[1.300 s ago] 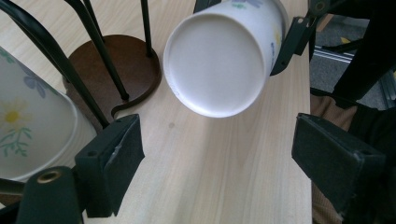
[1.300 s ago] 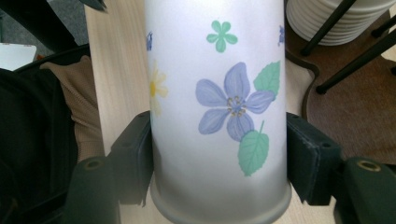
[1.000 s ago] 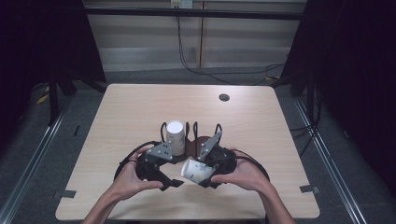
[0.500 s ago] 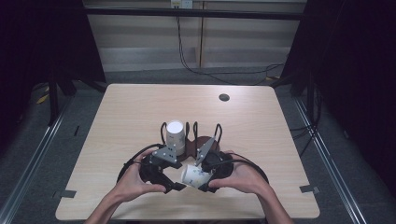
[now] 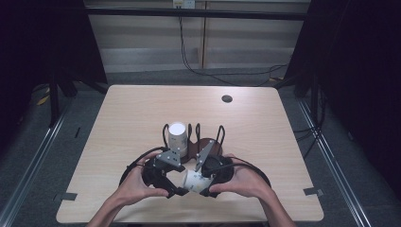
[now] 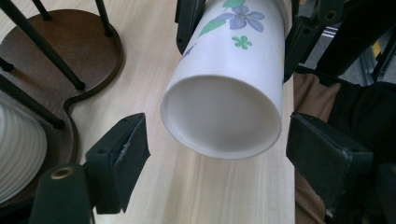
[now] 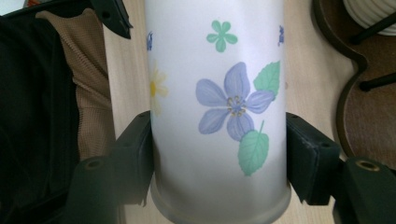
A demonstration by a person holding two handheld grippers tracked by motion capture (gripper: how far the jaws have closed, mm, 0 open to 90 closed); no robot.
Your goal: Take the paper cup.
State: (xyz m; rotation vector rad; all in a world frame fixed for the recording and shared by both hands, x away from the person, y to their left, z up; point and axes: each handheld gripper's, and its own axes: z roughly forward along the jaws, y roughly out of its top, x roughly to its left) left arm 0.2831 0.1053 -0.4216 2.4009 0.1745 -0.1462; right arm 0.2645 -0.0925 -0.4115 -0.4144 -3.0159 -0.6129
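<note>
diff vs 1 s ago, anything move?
Little. The flowered cup, shut in the right gripper, edged slightly left toward the open left gripper, whose jaws flank its base without touching. The hands drew a bit closer. The white cup in the wooden stand stayed.

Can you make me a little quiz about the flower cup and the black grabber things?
1. True or false: the right gripper has its fingers pressed on both sides of the flowered paper cup.
2. What do the left gripper's fingers do? A) squeeze the cup B) stand open, apart from the cup's bottom end C) hold the wooden stand
3. Fill in: a second white cup sits in the dark wooden ____ with thin black posts.

Key: 1 true; 2 B; 3 stand.
</note>
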